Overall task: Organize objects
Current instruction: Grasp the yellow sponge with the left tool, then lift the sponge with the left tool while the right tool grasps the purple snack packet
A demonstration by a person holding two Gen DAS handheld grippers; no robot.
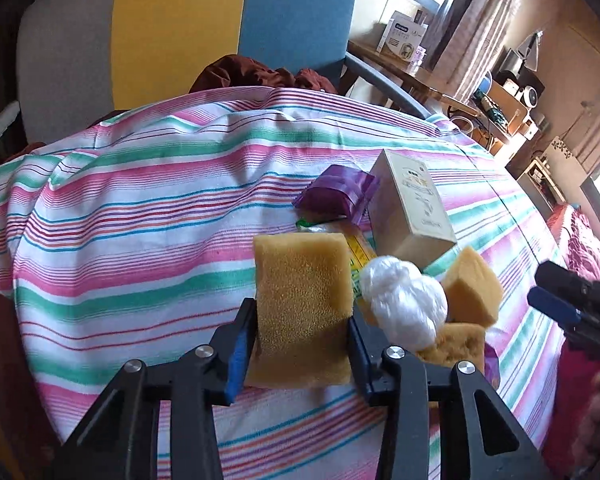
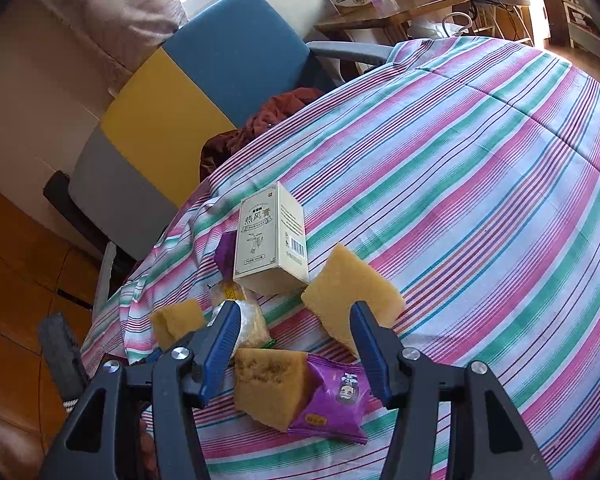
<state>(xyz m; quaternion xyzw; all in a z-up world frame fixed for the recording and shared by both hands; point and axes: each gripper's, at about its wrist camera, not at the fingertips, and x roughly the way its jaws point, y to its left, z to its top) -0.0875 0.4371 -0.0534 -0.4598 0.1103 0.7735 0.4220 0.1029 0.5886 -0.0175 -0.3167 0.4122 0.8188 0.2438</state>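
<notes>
Left gripper [image 1: 302,344]: jaws closed on a yellow sponge block [image 1: 300,304], pads pressing its two flat sides, at the near edge of the striped tablecloth [image 1: 140,208]. Sponge: likely light, soft, compressible, grippy; best held low across its flat faces. Right gripper [image 2: 296,344]: jaws open, empty, hanging over a second sponge [image 2: 268,388] and a purple snack packet [image 2: 336,400], likely slippery and crushable. Cream carton [image 2: 272,240]: upright beyond them, probably stiff and light; grip its narrow sides.
</notes>
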